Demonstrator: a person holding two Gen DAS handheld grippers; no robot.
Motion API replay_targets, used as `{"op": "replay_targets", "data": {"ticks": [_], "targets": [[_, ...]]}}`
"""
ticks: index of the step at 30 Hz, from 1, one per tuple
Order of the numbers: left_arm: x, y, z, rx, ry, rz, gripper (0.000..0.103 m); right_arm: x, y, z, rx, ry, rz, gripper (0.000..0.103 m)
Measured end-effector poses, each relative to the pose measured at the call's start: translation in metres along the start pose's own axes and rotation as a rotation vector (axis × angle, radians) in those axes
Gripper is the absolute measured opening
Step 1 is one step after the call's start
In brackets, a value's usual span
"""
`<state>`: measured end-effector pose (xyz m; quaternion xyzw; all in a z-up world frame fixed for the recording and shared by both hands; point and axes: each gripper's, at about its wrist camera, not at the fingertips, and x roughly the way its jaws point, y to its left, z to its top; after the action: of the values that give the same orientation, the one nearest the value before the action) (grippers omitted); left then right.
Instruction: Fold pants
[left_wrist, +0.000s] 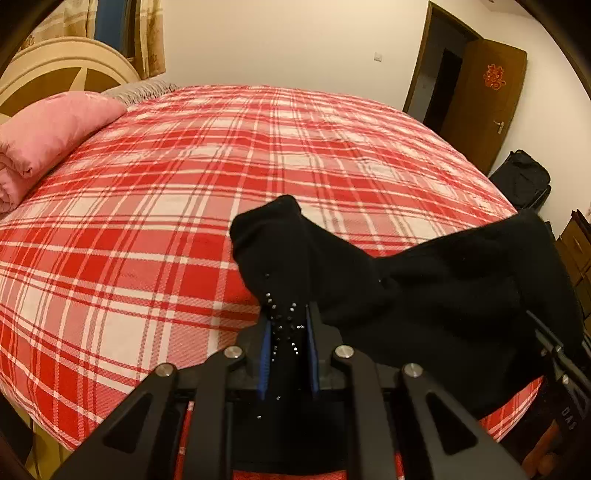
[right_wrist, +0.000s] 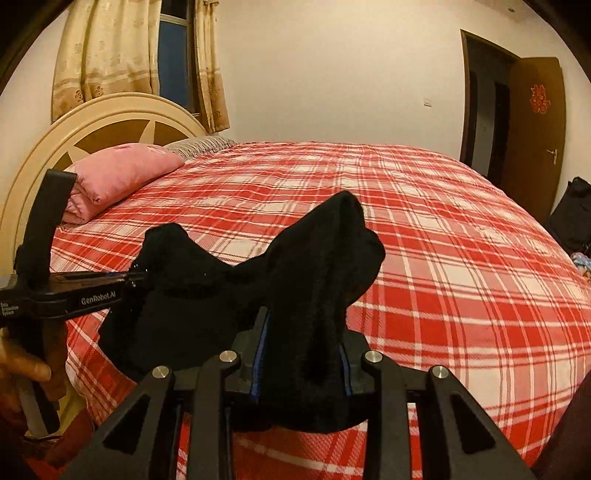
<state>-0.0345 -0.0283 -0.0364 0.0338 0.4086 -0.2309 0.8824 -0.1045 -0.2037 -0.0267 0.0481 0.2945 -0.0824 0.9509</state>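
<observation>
The left gripper (left_wrist: 290, 332) points downward over the near edge of the bed (left_wrist: 147, 221), its blue-lined jaws drawn almost together and pinching a narrow bunch of the black pants (left_wrist: 424, 295) — the sequinned part sits right between the pads. In the right wrist view this same gripper (right_wrist: 138, 275) reaches in from the left side, level with the bed's near edge, carried by a hand (right_wrist: 22, 369) whose fingers wrap the handle below it. The right gripper (right_wrist: 301, 354) also tilts down toward the bed, jaws standing partly apart and clamped on a thicker fold of the pants — cloth fills the gap between the pads.
</observation>
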Motion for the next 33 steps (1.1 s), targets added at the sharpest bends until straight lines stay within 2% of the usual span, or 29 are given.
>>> {"op": "replay_targets", "data": {"ticks": [5,10,13,18,23,33], "targets": [[0.004,0.006,-0.002,-0.025,0.012,-0.026,0.016,-0.001,0.002,0.002,0.004,0.0,-0.007,0.032],[0.006,0.032,-0.004,-0.137,0.014,-0.171,0.015,-0.002,0.0,0.002,0.019,0.002,-0.016,0.032],[0.006,0.045,-0.006,-0.195,0.018,-0.213,0.014,-0.002,0.0,0.005,0.025,-0.001,-0.006,0.032],[0.0,0.048,-0.004,-0.195,0.002,-0.188,0.014,-0.002,0.011,0.01,-0.005,-0.019,0.01,0.032],[-0.005,0.05,0.003,-0.174,-0.015,-0.13,0.014,0.003,0.021,0.019,-0.021,-0.035,0.033,0.032],[-0.02,0.087,0.019,-0.204,-0.084,-0.014,0.014,0.022,0.061,0.047,-0.086,-0.08,0.113,0.032]]}}
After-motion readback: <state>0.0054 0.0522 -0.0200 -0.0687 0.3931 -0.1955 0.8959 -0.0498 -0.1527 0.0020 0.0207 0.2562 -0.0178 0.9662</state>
